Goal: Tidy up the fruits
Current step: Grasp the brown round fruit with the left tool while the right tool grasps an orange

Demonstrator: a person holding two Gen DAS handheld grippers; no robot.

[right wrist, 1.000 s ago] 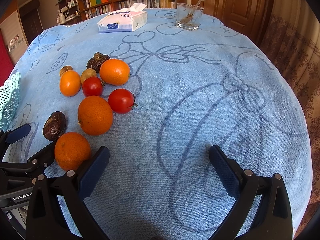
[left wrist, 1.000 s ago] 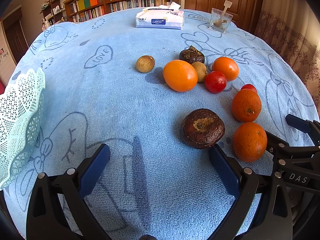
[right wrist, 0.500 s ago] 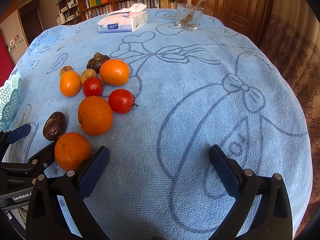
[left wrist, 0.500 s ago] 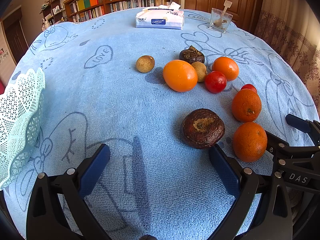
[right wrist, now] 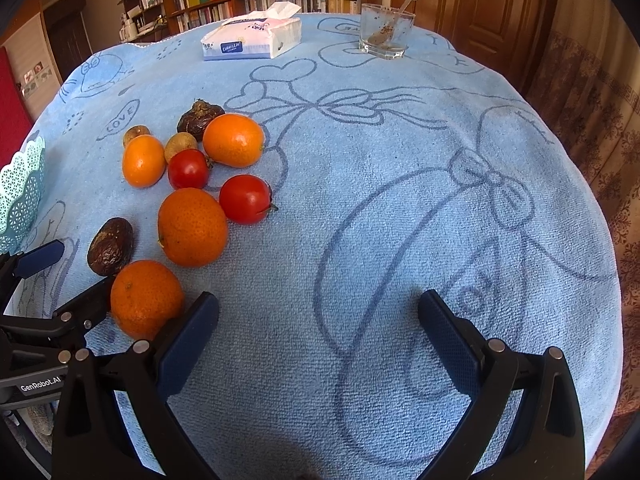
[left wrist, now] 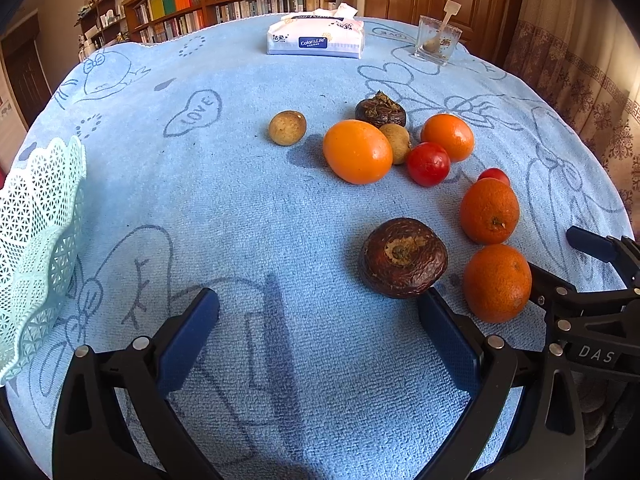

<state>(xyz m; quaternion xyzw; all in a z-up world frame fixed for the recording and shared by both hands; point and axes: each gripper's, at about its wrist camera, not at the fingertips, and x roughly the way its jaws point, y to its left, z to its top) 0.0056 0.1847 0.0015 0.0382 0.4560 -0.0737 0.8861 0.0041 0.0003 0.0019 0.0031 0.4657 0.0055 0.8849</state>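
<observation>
Fruits lie loose on the blue towel (left wrist: 224, 200), none yet in the mint lattice basket (left wrist: 36, 240) at your far left. Your left gripper (left wrist: 318, 316) is spread wide and holds nothing; its right pad sits just beside the wrinkled brown fruit (left wrist: 402, 258), with bare towel between the jaws. Your right gripper (right wrist: 318, 316) is likewise wide and empty, its left pad close against the nearest orange (right wrist: 145, 298).

Layout, left wrist view: the nearest orange is just right of the brown fruit, and a second orange (left wrist: 489, 211) lies just beyond it with a tomato (left wrist: 494, 175) peeking behind. Further back is a tight cluster: large smooth orange fruit (left wrist: 357, 151), red tomato (left wrist: 428, 163), another orange (left wrist: 448, 137), a small tan fruit (left wrist: 396, 142) wedged between them, and a dark husked fruit (left wrist: 380, 111). One more tan fruit (left wrist: 287, 127) sits apart to the left.

Judgement: both tools rest low and open at the near edge, so either can take a first piece. The brown fruit looks the natural start for your left, being closest to the basket side.

Legible text: "Coloris.Life" on the tissue pack (left wrist: 316, 38); "LOVE" drawn on the towel; "DAS" on the right tool's body; "GenRobot.AI" on the left tool's body. A glass with a spoon (left wrist: 437, 40) stands at the far edge.
</observation>
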